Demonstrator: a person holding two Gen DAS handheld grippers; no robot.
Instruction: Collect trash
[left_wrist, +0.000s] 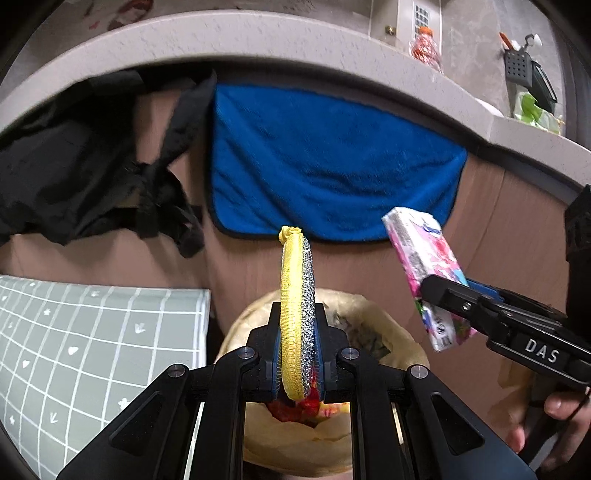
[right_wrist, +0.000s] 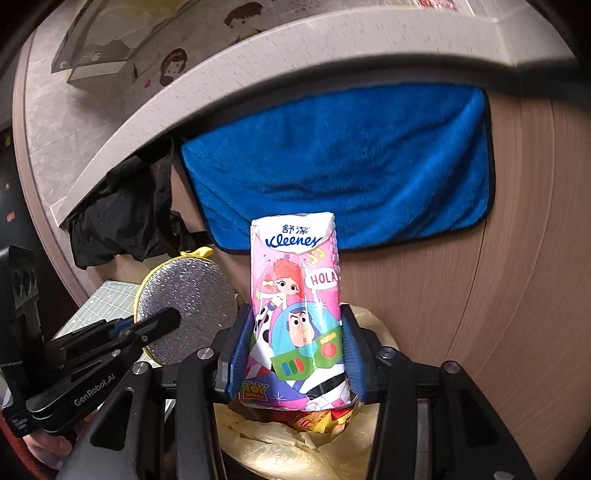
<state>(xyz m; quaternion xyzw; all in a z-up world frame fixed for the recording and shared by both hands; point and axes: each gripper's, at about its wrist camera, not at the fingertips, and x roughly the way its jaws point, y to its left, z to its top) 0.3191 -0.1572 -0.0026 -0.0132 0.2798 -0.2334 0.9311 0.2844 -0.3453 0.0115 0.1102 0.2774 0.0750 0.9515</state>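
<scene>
My left gripper (left_wrist: 297, 328) is shut on a round scrubbing pad (left_wrist: 297, 295), yellow on one side and silver on the other, held edge-on above a bin lined with a cream plastic bag (left_wrist: 391, 343). My right gripper (right_wrist: 295, 332) is shut on a pink Kleenex tissue pack (right_wrist: 295, 295) with cartoon figures, held upright over the same bin (right_wrist: 280, 443). The tissue pack (left_wrist: 424, 266) and right gripper (left_wrist: 439, 291) show at the right in the left wrist view. The pad (right_wrist: 188, 295) and left gripper (right_wrist: 162, 325) show at the left in the right wrist view. Red and yellow trash lies inside the bin.
A blue towel (left_wrist: 332, 162) and black cloth (left_wrist: 74, 173) hang from a grey countertop edge (left_wrist: 258, 40) over a wooden cabinet front (right_wrist: 480, 295). A green grid-patterned mat (left_wrist: 85, 343) lies at the left. Bottles and a rack (left_wrist: 524, 70) stand on the counter.
</scene>
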